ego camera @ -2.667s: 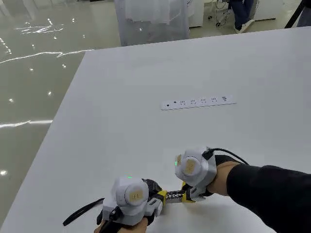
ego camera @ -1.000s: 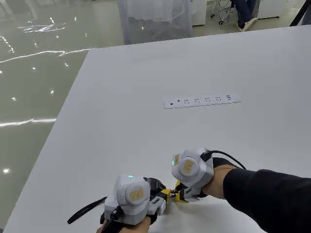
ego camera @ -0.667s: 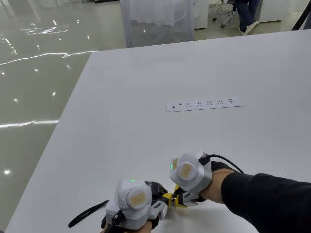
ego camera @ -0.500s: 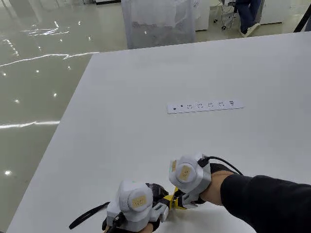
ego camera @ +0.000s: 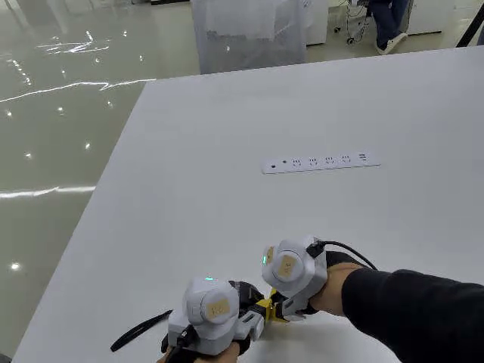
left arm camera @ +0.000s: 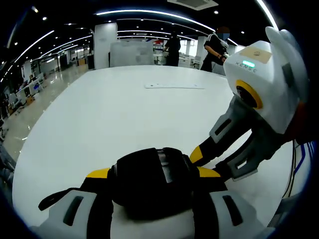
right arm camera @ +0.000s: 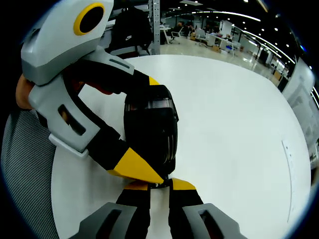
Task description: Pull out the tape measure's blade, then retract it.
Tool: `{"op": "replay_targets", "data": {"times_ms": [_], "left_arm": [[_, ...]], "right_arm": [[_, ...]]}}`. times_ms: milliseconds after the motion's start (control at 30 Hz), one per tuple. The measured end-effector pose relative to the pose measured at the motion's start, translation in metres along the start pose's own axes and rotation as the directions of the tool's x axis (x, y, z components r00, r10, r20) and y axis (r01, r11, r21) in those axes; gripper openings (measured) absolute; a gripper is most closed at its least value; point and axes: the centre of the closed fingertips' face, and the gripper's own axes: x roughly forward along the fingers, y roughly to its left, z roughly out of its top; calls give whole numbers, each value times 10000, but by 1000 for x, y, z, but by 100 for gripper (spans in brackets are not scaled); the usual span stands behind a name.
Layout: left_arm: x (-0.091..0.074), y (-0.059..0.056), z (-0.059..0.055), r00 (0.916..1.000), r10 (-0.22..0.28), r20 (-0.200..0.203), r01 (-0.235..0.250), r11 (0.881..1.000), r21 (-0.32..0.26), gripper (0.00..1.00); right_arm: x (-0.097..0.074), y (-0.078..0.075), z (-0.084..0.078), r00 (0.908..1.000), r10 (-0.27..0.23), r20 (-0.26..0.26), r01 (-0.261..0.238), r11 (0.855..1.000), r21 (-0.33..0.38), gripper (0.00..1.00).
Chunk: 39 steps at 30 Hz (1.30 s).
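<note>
Tape measure (left arm camera: pixel 149 184) clamped in left tool (left arm camera: pixel 152 174) | blade end (right arm camera: pixel 160 184) toward right tool (right arm camera: pixel 158 187), pinching it

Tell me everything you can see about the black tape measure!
The tape measure is a rounded black case that looks like rubbery plastic, with a glossy panel on its rim. The left gripper clamps it between yellow-tipped jaws, low over the white table. The right gripper seems to pinch the blade tip right at the case, so hardly any blade shows.

Nike logo on black backpack (right arm camera: pixel 132 29)
</note>
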Motion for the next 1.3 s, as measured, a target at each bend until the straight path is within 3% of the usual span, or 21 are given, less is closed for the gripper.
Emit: {"op": "replay_targets", "data": {"times_ms": [67, 167, 200, 267, 333, 367, 400, 500, 567, 600, 733, 833, 900, 933, 1000, 1033, 1133, 1200, 1300], "left_arm": [[0, -1, 0, 9999, 41, 92, -42, 10000, 55, 61], [-1, -1, 1, 9996, -239, 132, 236, 9995, 210, 62], [-2, -1, 0, 9992, -408, -9, 408, 9990, 170, 62], [-2, -3, 0, 9964, -847, -40, 848, 9962, 174, 63], [-1, -8, -1, 9896, -1438, -50, 1438, 9896, 36, 66], [-1, -10, -2, 9821, -1885, -18, 1882, 9812, -436, 68], [-2, -8, -6, 9807, -1946, -201, 1929, 9789, -667, 71], [-2, -1, -8, 9789, -2035, -179, 2024, 9779, -524, 85], [-3, -3, -5, 9702, -2425, -4, 2422, 9692, -451, 94], [-6, -1, -5, 9706, -2407, 5, 2405, 9697, -424, 99], [-15, -5, -6, 9513, -3083, -62, 3083, 9512, 124, 99], [-23, 3, -6, 9466, -3225, 39, 3222, 9463, 273, 99], [-28, 16, -1, 9528, -3015, 353, 3006, 9533, 294, 99], [-32, 17, 4, 9398, -3343, 713, 3337, 9425, 207, 99], [-38, 25, 3, 9369, -3439, 632, 3431, 9390, 230, 99], [-41, 28, 2, 9268, -3706, 614, 3684, 9286, 443, 99], [-50, 37, 0, 9239, -3792, 516, 3759, 9245, 627, 99], [-59, 44, 5, 9232, -3780, 696, 3719, 9243, 861, 99], [-64, 58, 4, 9343, -3540, 432, 3512, 9343, 610, 99]], "right_arm": [[0, 1, 0, 10000, -35, 21, 35, 9999, -124, 9], [0, 0, 2, 9987, -515, -69, 508, 9957, -774, 10], [1, 2, 4, 9983, -568, 154, 579, 9946, -867, 10], [-1, 0, 2, 9965, -636, 533, 654, 9974, -318, 10], [-2, 2, 0, 9970, -609, 482, 622, 9977, -265, 13], [-3, 3, -1, 9953, -821, 510, 848, 9950, -534, 14], [-4, 1, -1, 9931, -1065, 490, 1101, 9909, -777, 13], [-6, 8, -2, 9931, -943, 692, 967, 9948, -324, 19], [-8, 9, -3, 9915, -1052, 761, 1063, 9943, -102, 21], [-9, 13, -5, 9913, -1029, 824, 993, 9939, 470, 23], [-15, 18, -12, 9906, -995, 937, 909, 9915, 928, 25], [-25, 18, -18, 9858, -1223, 1155, 1049, 9838, 1457, 29], [-35, 15, -24, 9780, -1610, 1328, 1323, 9704, 2022, 35], [-43, 14, -28, 9719, -1843, 1466, 1458, 9598, 2399, 37], [-52, 13, -35, 9660, -2051, 1577, 1603, 9529, 2574, 40], [-59, 14, -40, 9632, -2141, 1627, 1639, 9471, 2758, 41], [-76, 17, -51, 9529, -2454, 1780, 1824, 9330, 3101, 44], [-87, 19, -62, 9472, -2670, 1774, 1990, 9236, 3277, 50], [-99, 27, -78, 9475, -2786, 1568, 2058, 9069, 3677, 56]]}}
